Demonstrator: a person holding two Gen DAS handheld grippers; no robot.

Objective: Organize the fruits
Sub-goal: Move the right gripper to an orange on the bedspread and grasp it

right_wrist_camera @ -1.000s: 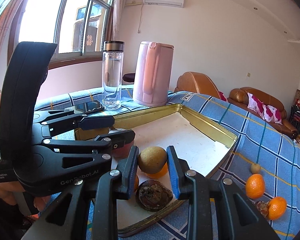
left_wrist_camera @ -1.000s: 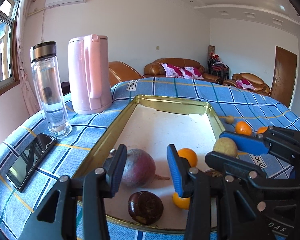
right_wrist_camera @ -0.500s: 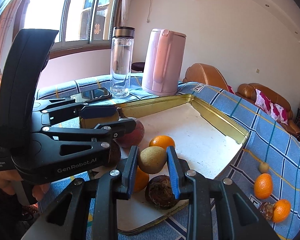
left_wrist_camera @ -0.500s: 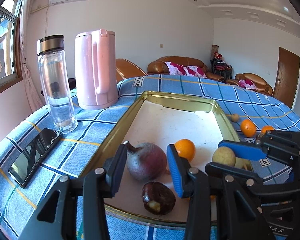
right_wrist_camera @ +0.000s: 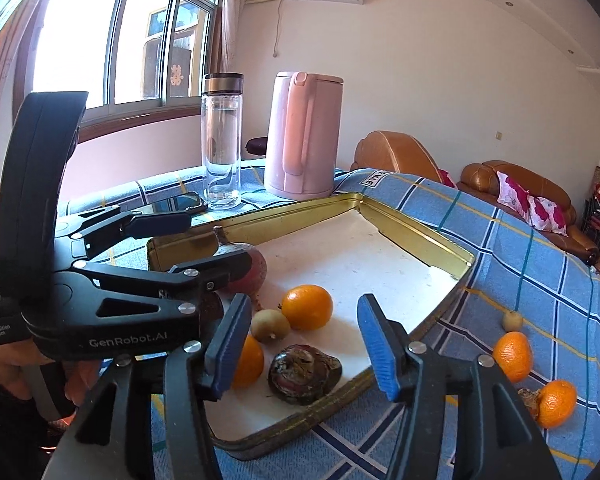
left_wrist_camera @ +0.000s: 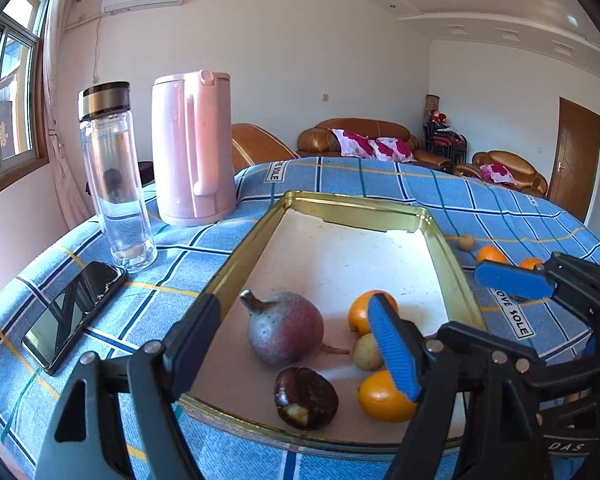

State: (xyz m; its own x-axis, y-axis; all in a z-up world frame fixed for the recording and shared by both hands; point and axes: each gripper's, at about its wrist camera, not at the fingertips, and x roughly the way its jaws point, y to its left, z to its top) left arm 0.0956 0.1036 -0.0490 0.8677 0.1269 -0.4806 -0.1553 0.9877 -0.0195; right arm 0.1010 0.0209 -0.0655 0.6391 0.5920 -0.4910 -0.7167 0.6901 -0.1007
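Note:
A gold-rimmed tray [left_wrist_camera: 244, 248] [right_wrist_camera: 416, 236] with a white floor holds a purple-red round fruit [left_wrist_camera: 286, 332], a dark brown fruit [left_wrist_camera: 306, 398] [right_wrist_camera: 304, 374], a small tan fruit [left_wrist_camera: 364, 356] [right_wrist_camera: 270, 325] and two oranges [left_wrist_camera: 382, 398] [right_wrist_camera: 306, 306]. My left gripper [left_wrist_camera: 296, 344] hangs over the tray's near end, its jaws opening. The purple-red fruit rests on the tray between them, untouched by the pads. My right gripper [right_wrist_camera: 304, 344] is also opening, with nothing gripped; the tan fruit lies on the tray just beyond its left finger.
On the blue checked cloth right of the tray lie two oranges [right_wrist_camera: 512, 356] [right_wrist_camera: 556, 398] and a small tan fruit [right_wrist_camera: 512, 321]. Left of the tray stand a pink kettle [left_wrist_camera: 192, 156] and a glass bottle [left_wrist_camera: 116, 176], with a phone [left_wrist_camera: 72, 316] lying nearby.
Both grippers have opened. The purple-red fruit left the left jaws and the tan fruit left the right jaws; both now lie in the tray.

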